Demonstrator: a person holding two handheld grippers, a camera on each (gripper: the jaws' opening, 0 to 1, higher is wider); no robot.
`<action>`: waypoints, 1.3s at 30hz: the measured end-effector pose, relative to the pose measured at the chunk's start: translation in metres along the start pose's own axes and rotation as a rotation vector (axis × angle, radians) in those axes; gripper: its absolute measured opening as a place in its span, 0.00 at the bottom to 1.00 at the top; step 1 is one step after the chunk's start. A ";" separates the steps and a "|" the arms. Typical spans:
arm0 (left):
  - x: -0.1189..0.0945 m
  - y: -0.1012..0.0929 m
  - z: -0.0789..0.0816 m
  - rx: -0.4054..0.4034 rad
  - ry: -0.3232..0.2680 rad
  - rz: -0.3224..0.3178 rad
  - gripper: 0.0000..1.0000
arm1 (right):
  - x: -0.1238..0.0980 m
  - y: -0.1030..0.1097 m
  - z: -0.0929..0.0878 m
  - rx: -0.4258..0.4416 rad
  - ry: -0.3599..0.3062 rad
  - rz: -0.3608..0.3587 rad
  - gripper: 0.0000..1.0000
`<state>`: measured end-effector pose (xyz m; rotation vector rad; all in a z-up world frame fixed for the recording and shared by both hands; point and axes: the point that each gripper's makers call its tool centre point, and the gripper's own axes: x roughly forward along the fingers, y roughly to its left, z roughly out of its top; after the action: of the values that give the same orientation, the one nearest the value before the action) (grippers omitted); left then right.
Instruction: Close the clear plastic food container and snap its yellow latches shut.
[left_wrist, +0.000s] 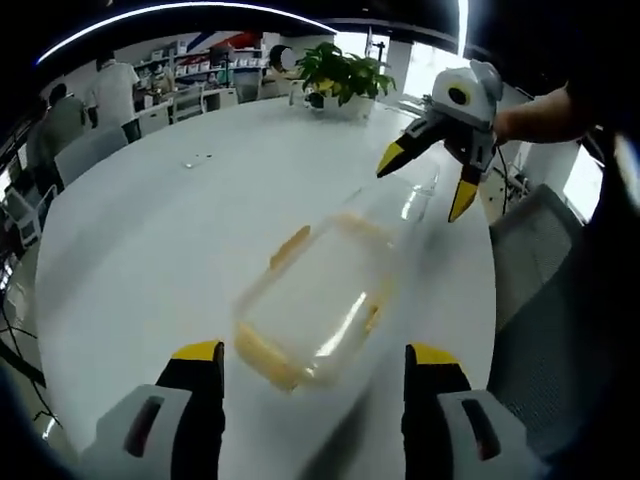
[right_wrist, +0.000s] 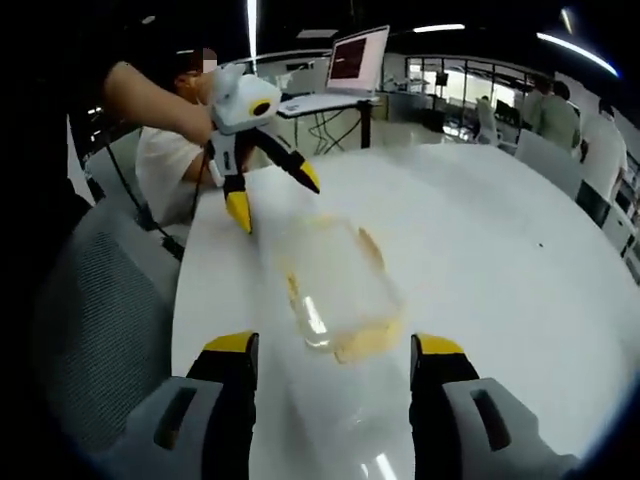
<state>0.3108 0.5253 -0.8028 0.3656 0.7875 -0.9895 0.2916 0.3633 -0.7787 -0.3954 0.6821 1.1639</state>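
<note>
Container (left_wrist: 320, 305) lies on table (left_wrist: 150, 250), seemingly between both grippers' spread jaws.

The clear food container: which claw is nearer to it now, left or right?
Hard to tell; both look similarly near. The left claw and right claw, both open, face opposite ends of the container, neither touching it.

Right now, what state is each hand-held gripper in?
Left hand-held gripper: open, holding nothing, the clear container lying ahead on the table.
Right hand-held gripper: open, holding nothing.
</note>
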 end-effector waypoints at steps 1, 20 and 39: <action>0.001 0.001 0.000 0.013 0.010 -0.006 0.68 | 0.001 -0.001 0.001 0.000 0.004 0.002 0.60; 0.016 0.021 -0.021 0.156 0.162 -0.093 0.56 | 0.034 -0.009 -0.016 -0.125 0.190 0.079 0.56; 0.029 0.025 -0.017 0.427 0.257 -0.139 0.46 | 0.044 -0.023 -0.033 -0.247 0.326 0.117 0.52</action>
<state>0.3341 0.5312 -0.8371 0.8275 0.8375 -1.2589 0.3140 0.3660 -0.8341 -0.7744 0.8544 1.3137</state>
